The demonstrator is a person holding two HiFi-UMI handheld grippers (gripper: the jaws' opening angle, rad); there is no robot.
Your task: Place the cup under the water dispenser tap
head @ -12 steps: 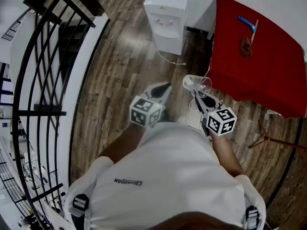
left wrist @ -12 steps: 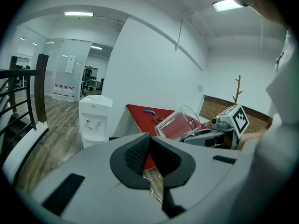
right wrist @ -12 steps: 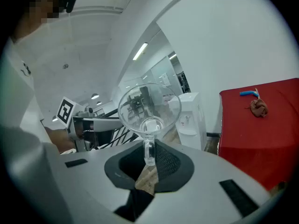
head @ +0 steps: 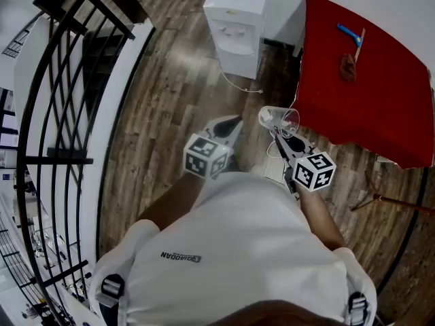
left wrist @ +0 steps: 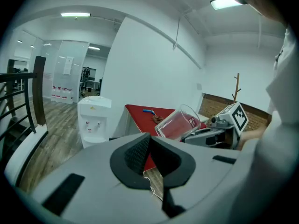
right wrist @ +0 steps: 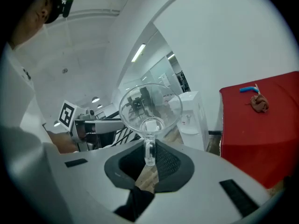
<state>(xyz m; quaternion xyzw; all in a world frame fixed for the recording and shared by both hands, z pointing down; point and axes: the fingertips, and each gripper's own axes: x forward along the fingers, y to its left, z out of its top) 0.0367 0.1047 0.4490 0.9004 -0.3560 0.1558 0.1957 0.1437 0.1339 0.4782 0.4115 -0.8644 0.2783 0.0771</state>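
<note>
A clear glass cup (head: 279,119) with a handle is held off the floor, tilted on its side, by my right gripper (head: 275,130), which is shut on the handle. In the right gripper view the cup (right wrist: 149,108) rises just beyond the right gripper (right wrist: 149,157), its mouth facing away. The white water dispenser (head: 236,26) stands on the wooden floor well ahead, apart from the cup. My left gripper (head: 233,123) hovers beside the right one, shut with nothing in it. From the left gripper (left wrist: 148,143) I see the cup (left wrist: 180,122) at right and the dispenser (left wrist: 95,120) at left.
A red-covered table (head: 367,80) stands to the right of the dispenser, with a blue tool (head: 350,32) and a brown object (head: 349,66) on it. A black stair railing (head: 68,114) runs along the left. A white cable (head: 241,83) trails on the floor near the dispenser.
</note>
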